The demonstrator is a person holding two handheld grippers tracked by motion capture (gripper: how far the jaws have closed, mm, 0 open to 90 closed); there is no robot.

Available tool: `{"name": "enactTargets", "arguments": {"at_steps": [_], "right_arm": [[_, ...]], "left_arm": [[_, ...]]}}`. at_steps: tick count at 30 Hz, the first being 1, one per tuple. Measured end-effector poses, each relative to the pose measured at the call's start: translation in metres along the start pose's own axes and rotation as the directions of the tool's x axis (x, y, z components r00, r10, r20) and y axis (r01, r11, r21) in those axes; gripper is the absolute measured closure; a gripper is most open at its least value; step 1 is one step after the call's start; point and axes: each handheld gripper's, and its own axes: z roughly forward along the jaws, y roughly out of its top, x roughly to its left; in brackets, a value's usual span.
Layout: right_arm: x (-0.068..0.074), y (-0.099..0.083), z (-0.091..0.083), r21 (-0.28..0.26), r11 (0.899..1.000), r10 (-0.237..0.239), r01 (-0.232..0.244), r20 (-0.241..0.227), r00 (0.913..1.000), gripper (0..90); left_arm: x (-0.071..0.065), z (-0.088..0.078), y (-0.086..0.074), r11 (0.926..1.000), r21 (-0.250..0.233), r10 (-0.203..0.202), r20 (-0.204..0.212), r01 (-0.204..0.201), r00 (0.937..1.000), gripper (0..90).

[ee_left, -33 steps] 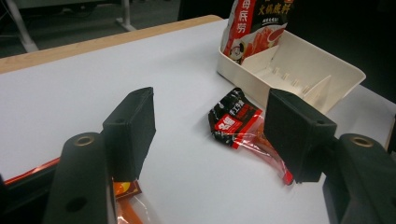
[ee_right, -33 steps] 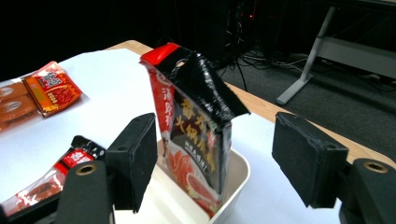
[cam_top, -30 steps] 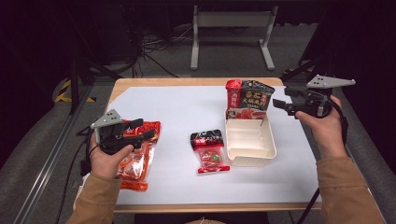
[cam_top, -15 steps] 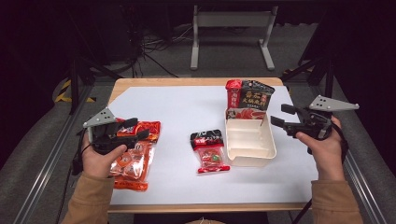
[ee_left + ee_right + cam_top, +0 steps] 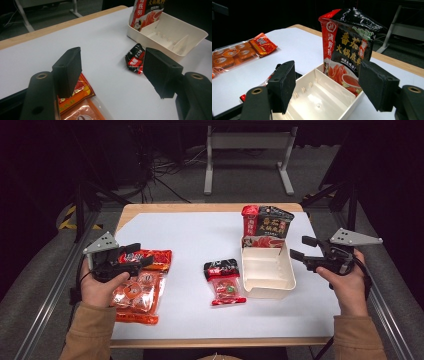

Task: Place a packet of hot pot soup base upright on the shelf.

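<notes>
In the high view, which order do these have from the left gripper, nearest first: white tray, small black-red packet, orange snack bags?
1. orange snack bags, under the left gripper.
2. small black-red packet, table middle.
3. white tray, right side.

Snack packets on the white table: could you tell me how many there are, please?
4: tall red-black pouch standing in the cream plastic tray; small red-black packet beside it; two orange packets near the left gripper.
</notes>
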Motion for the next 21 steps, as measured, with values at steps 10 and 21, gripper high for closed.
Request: {"name": "enactTargets", "arguments": {"at_steps": [10, 21], "right_arm": [[0.0, -0.005, 0.006, 0.014, 0.999, -0.035, 0.036, -0.03, 0.9989, 38.7], [0.0, -0.007, 0.009, 0.002, 0.998, -0.063, 0.064, -0.048, 0.9968, 45.9]], "left_arm": [[0.04, -0.008, -0.01, 0.9991, 0.042, -0.005, -0.039, 0.007, 0.9992, 34.0], [0.074, -0.004, -0.019, 0.9987, 0.047, -0.015, -0.093, 0.019, 0.9956, 36.1]]}}
